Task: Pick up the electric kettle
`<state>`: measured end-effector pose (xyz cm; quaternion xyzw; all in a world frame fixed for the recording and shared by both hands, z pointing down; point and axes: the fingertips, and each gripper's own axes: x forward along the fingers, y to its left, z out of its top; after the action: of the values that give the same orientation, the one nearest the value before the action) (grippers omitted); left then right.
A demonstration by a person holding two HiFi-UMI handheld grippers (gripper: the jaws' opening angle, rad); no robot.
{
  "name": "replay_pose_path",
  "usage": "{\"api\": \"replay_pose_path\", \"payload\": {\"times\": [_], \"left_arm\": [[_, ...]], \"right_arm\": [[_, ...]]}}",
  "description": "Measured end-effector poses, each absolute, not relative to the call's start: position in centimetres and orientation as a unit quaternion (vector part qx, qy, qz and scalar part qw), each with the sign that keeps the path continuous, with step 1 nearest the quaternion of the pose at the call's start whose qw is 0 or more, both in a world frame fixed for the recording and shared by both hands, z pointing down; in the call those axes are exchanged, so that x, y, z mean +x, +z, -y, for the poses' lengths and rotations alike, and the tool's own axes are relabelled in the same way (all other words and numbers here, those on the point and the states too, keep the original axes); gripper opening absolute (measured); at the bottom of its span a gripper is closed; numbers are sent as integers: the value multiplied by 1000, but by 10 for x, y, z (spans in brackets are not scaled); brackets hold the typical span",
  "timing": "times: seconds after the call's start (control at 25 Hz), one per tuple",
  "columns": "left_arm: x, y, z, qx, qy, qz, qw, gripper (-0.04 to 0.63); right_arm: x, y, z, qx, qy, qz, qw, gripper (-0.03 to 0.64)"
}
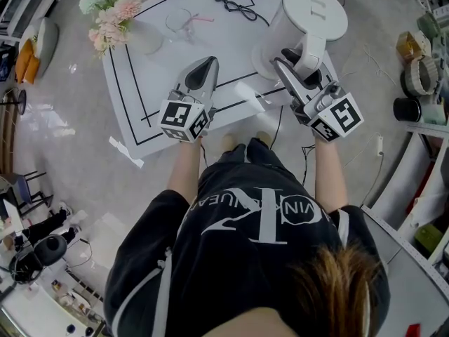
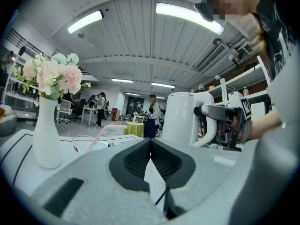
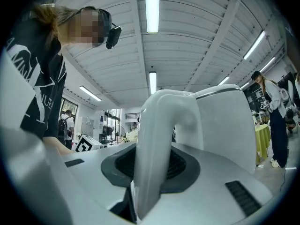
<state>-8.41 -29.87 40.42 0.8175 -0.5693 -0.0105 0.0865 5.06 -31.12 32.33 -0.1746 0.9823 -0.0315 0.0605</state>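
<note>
The right gripper was clamped on the handle of the electric kettle over the table's right side, lift-off unconfirmed, while the left gripper's jaws were pressed together, empty.

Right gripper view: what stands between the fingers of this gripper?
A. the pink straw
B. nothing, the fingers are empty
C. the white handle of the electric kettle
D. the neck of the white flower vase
C: the white handle of the electric kettle passes between the fingers of the right gripper, which are closed on it.
</note>
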Motion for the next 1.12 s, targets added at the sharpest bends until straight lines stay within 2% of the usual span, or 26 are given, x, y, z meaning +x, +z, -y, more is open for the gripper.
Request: {"api": "replay_pose_path", "payload": {"times": [1.12], "left_arm": [[-68,389,317,834,-20,547,71,9]], "right_arm": [[94,311,318,-237,-13,-970,58,98]]}}
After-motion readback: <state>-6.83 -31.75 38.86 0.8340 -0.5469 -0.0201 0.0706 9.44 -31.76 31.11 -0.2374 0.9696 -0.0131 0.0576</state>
